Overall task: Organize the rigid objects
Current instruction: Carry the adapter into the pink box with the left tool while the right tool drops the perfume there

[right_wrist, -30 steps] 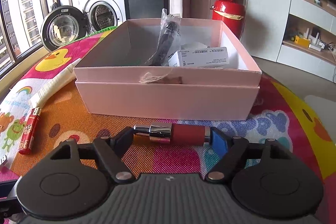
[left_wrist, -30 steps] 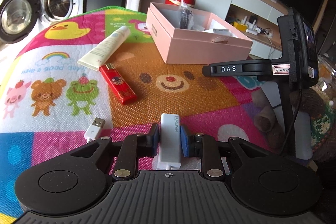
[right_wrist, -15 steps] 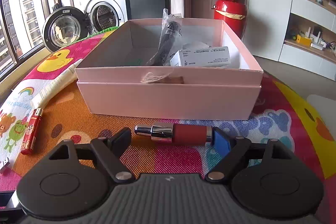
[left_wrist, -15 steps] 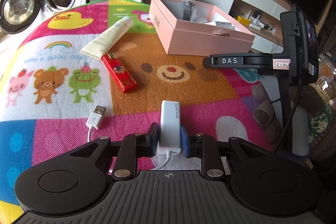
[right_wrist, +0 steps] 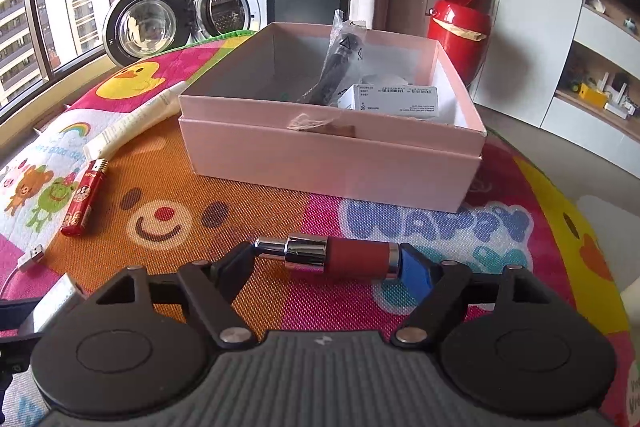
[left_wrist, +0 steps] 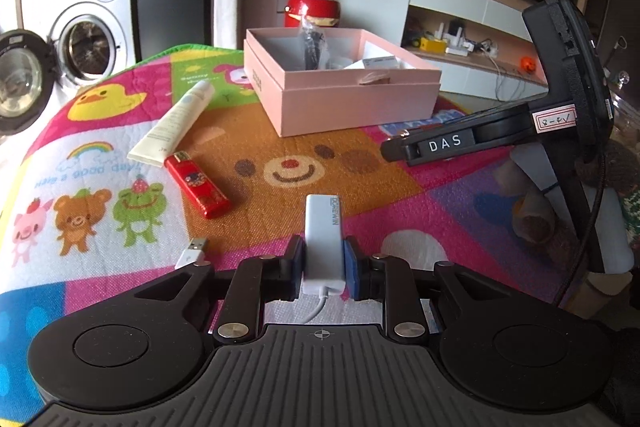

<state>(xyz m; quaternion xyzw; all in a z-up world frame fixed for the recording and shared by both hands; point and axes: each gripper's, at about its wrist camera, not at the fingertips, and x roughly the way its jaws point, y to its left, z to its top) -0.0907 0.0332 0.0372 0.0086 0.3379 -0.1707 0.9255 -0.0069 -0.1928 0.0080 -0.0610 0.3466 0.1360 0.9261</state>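
Observation:
My left gripper (left_wrist: 323, 261) is shut on a white USB adapter (left_wrist: 322, 239) whose cable trails to a USB plug (left_wrist: 193, 251) on the mat. My right gripper (right_wrist: 326, 259) is shut on a red and chrome lipstick-like tube (right_wrist: 332, 255), held crosswise above the mat. An open pink box (left_wrist: 344, 95) stands at the far side of the mat; it also shows in the right wrist view (right_wrist: 332, 143) and holds a black bagged item (right_wrist: 338, 63) and a white carton (right_wrist: 394, 99). A red lighter (left_wrist: 197, 185) and a cream tube (left_wrist: 174, 125) lie left of the box.
The colourful cartoon mat (left_wrist: 100, 147) covers the rounded table. The right gripper's body (left_wrist: 500, 139) hangs at the right of the left wrist view. A washing machine with its door open (right_wrist: 176, 23) and a red bin (right_wrist: 458, 23) stand behind the table.
Both grippers have risen and drawn back from the box, each still holding its object. The white adapter now hangs higher off the mat.

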